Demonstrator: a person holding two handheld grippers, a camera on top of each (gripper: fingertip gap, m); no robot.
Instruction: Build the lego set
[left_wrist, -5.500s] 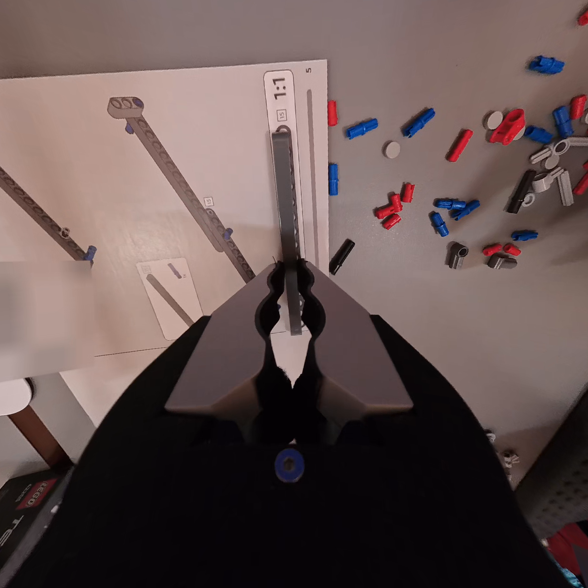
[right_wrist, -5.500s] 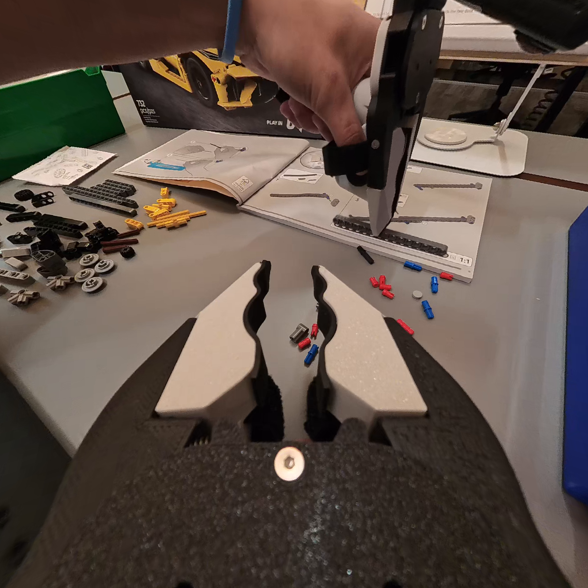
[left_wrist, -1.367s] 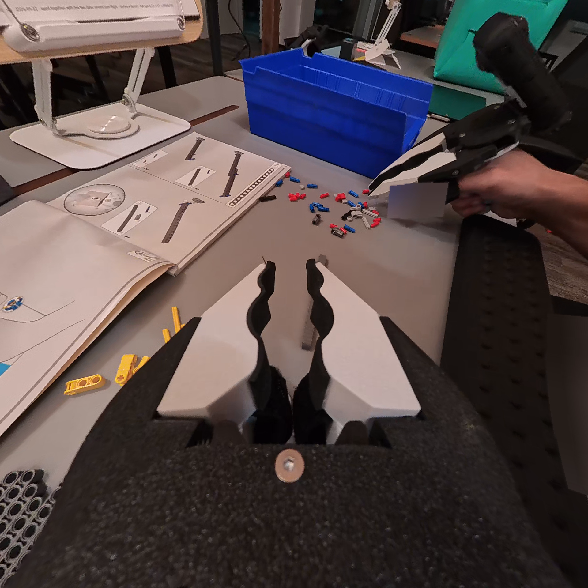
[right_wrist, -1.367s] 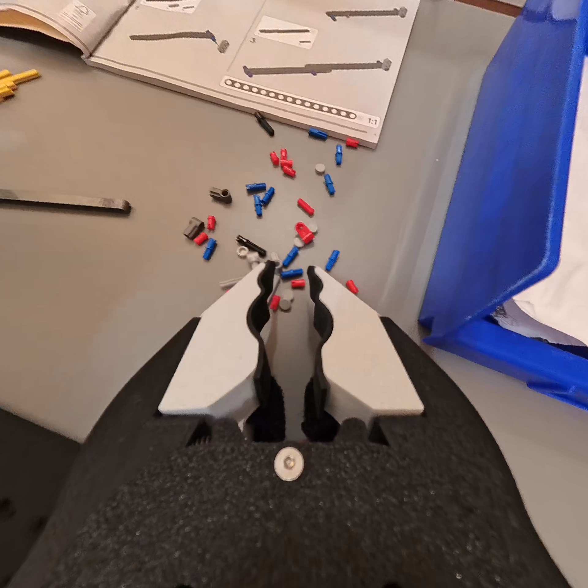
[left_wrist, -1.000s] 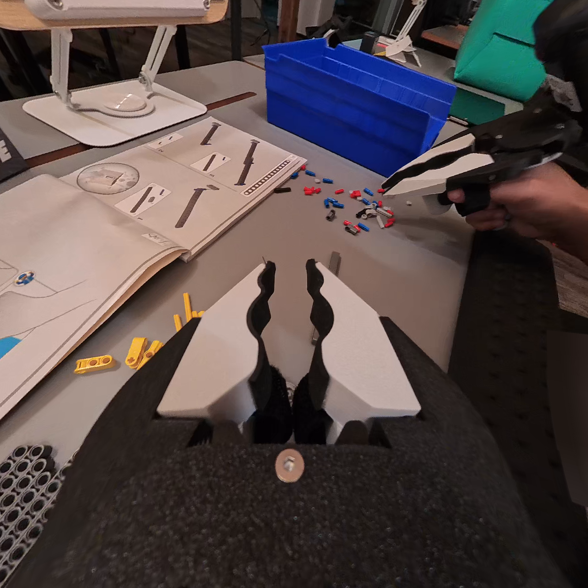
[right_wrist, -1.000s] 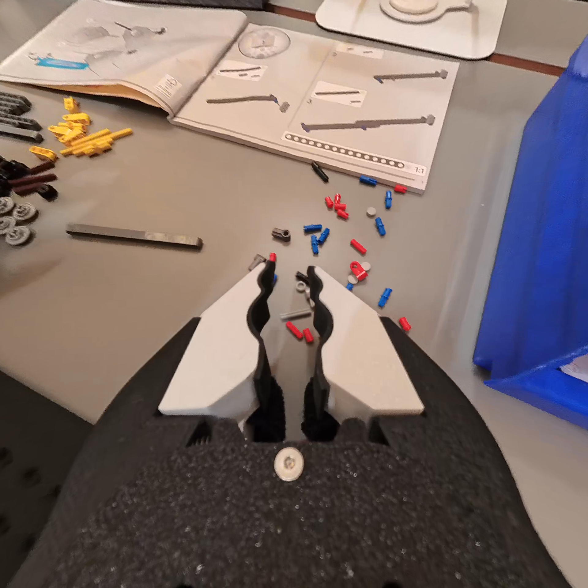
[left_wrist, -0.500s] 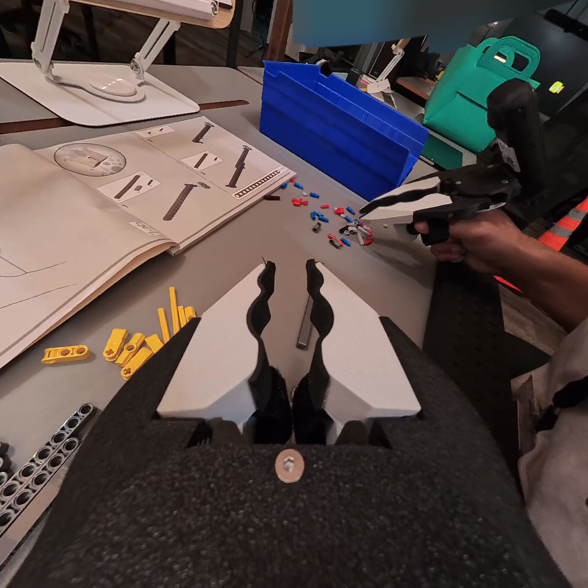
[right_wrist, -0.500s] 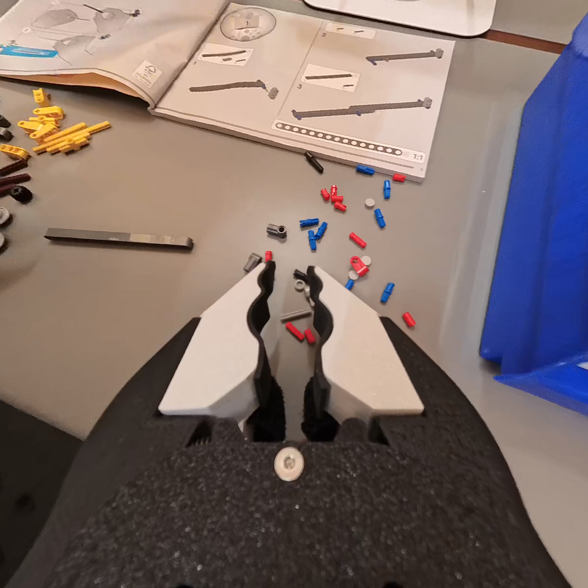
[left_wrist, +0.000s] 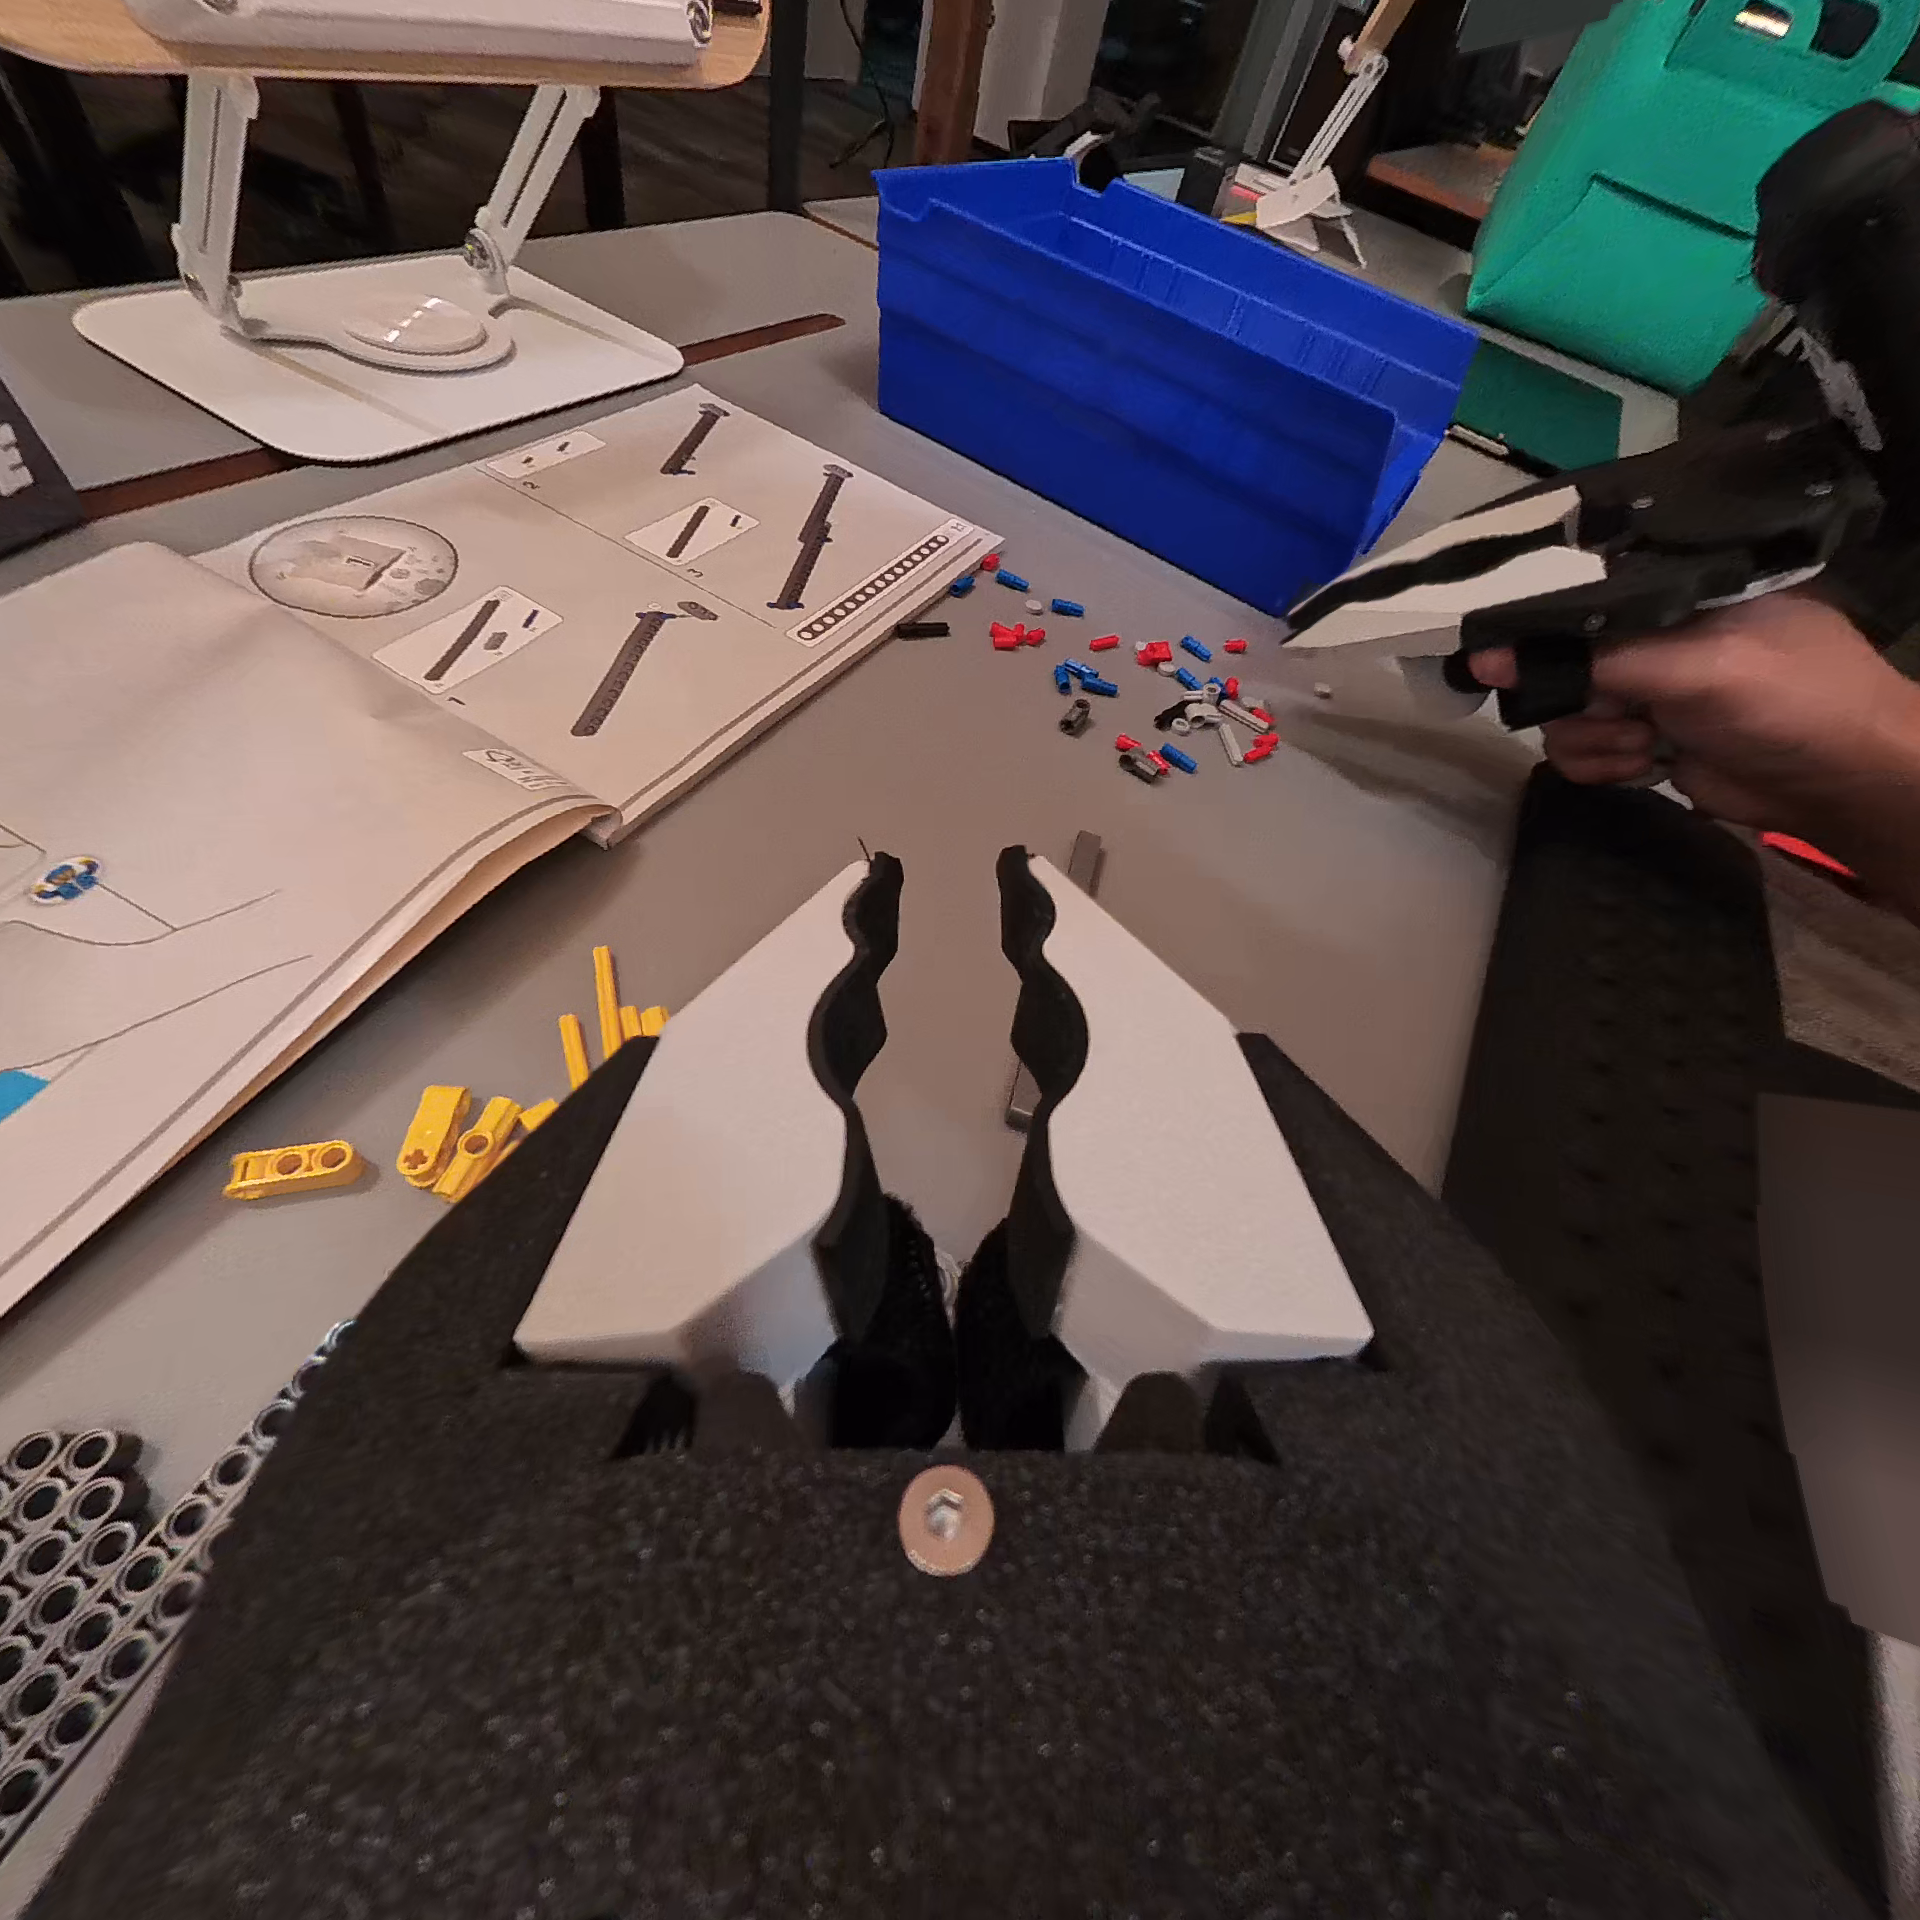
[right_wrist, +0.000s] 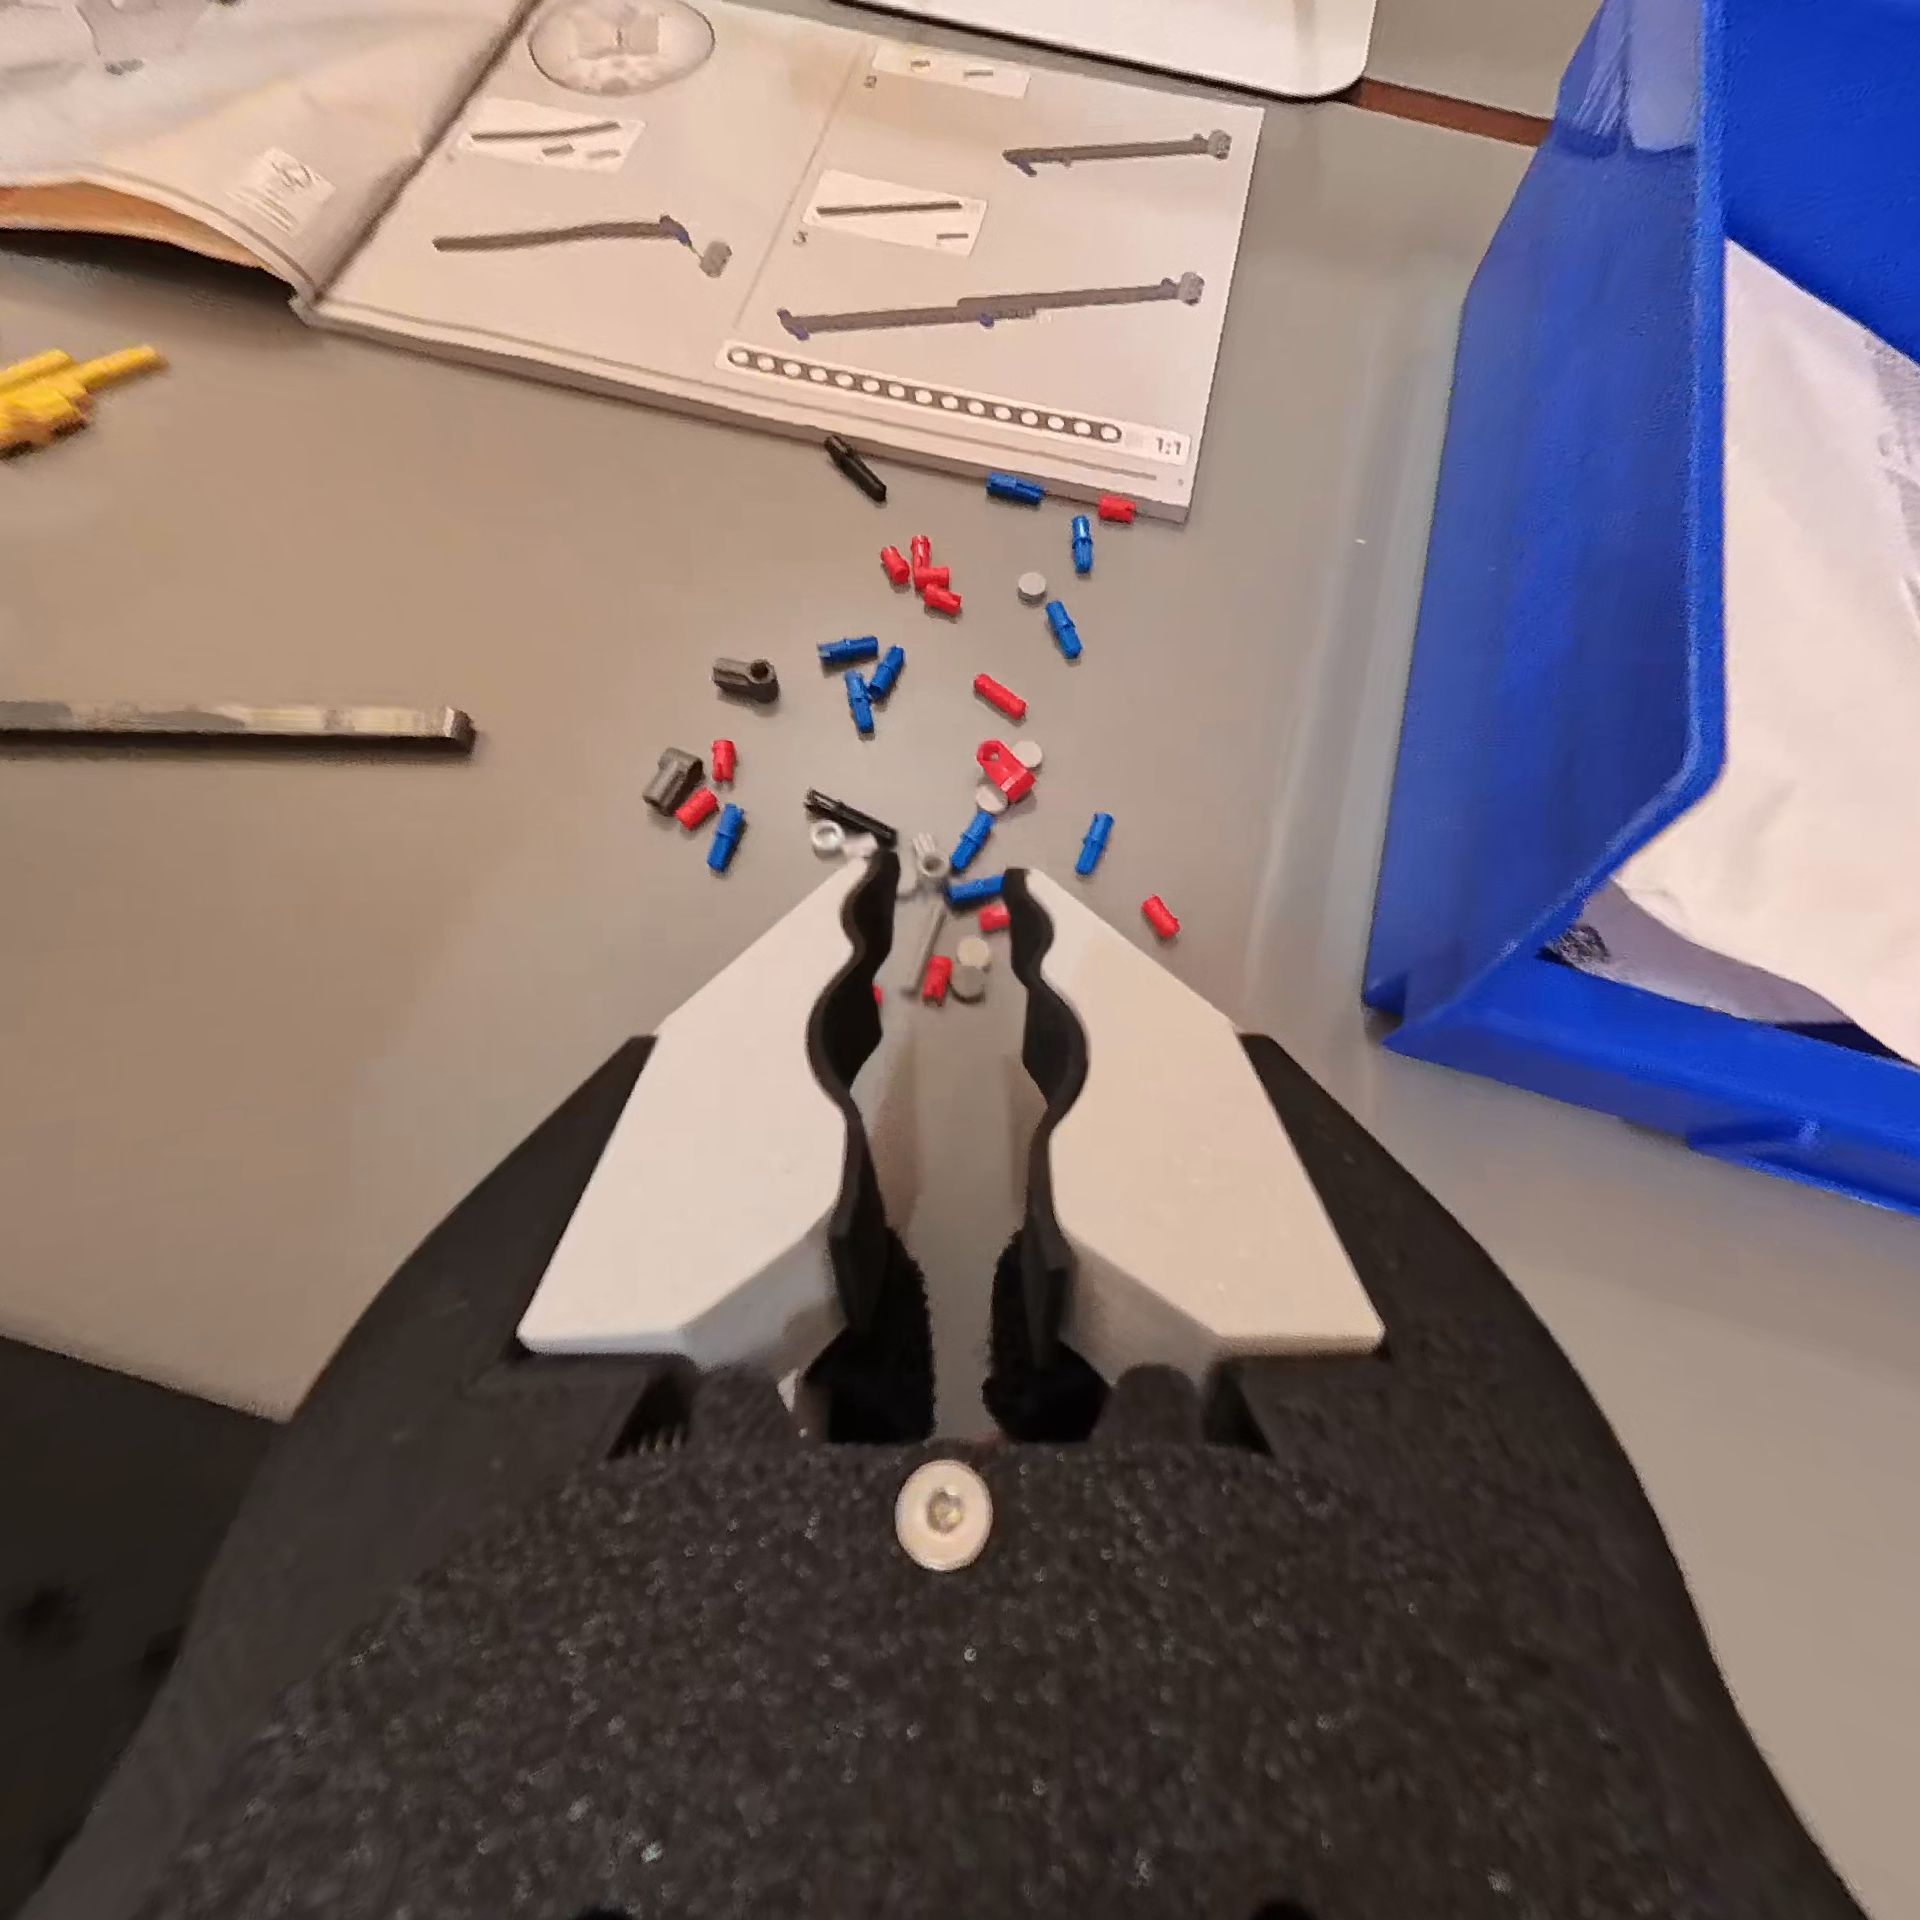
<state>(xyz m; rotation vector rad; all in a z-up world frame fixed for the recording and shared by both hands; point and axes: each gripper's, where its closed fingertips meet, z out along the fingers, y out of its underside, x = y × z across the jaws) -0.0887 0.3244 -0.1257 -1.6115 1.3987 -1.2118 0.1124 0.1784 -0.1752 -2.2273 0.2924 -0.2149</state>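
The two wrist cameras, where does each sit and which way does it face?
Left wrist view: on the left gripper, looking across the grey table; its open fingers, the right gripper and a hand show.
Right wrist view: on the right gripper, looking down at small red and blue pins; open fingers show.
Shared: the pins, open instruction booklet, blue plastic bin.

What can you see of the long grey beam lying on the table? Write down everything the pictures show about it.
The long grey beam is a thin, straight, dark grey bar that looks like plastic, with a squared end. It lies flat on the grey table, left of the scattered pins and apart from them. Nothing grips it. In the left wrist view it lies beyond that gripper's open jaws, partly hidden by one finger.
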